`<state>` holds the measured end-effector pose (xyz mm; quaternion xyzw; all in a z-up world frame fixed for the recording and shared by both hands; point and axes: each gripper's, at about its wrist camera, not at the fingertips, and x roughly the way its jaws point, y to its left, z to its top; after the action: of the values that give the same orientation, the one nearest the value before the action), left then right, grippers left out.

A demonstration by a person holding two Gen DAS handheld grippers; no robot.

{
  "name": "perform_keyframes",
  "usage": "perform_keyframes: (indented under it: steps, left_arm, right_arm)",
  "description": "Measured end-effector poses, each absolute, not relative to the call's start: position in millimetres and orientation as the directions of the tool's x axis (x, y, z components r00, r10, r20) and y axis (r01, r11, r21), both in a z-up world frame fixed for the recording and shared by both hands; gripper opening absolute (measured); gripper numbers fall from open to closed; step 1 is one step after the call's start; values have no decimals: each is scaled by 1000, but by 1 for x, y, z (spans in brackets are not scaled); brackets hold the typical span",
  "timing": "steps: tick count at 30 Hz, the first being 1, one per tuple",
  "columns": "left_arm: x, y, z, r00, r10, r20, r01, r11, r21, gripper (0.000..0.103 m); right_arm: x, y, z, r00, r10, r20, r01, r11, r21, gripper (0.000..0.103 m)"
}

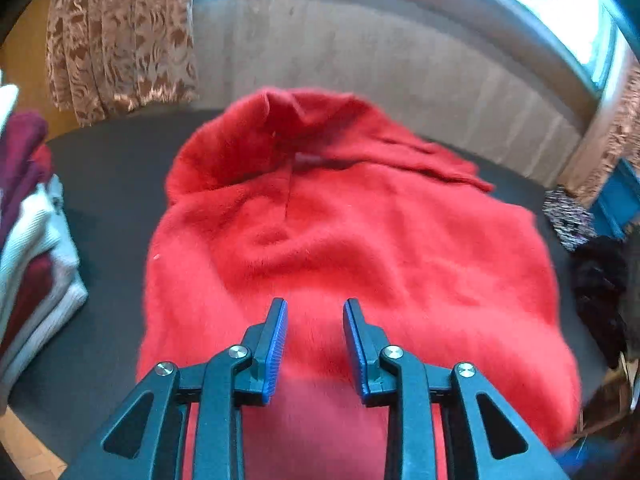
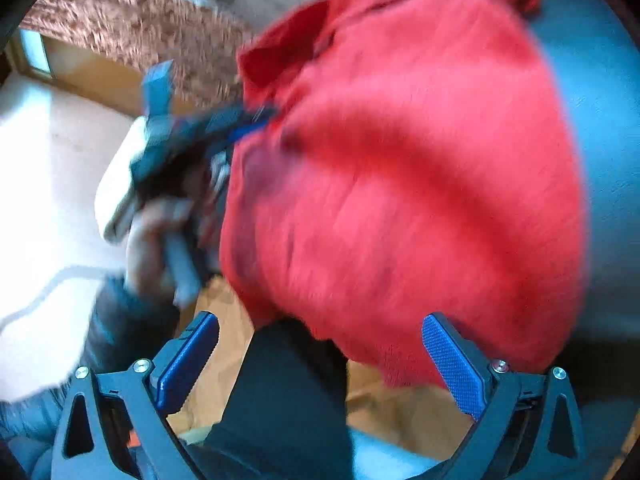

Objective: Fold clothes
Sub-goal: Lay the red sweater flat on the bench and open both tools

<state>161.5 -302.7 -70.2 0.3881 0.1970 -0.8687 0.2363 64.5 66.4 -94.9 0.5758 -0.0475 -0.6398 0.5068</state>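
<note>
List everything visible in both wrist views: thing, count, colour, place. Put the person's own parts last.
red sweater: one, red and fluffy, spread across the middle of the dark table, hem at the near edge.
table: one, dark grey, under the sweater.
folded clothes: one stack, maroon and white, left edge of the table.
dark clothes: one heap, black and patterned, right edge.
curtains: brown patterned, either side of the far wall.
window: one, bright, upper right.
left gripper: one, black with blue pads, open over the sweater's near part.
right gripper: one, same colours, open at the hem.
hand: one, holding the left gripper's handle.
</note>
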Motion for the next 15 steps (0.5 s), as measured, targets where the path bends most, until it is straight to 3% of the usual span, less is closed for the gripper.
perform_keyframes:
  steps: [7, 13, 15]
  left_arm:
    - [178, -286, -97, -554, -224, -802, 522, -844, -125, 31]
    - [181, -281, -93, -594, -249, -765, 553, -817, -163, 31]
    - [173, -284, -77, -603, -324, -729, 566, -818, -104, 31]
  right_arm:
    - [1, 92, -66, -70, -742, -667, 526, -595, 607, 103]
    - [-69, 76, -84, -159, -754, -637, 432, -634, 642, 103]
    - [-98, 62, -95, -169, -755, -634, 402, -640, 655, 103]
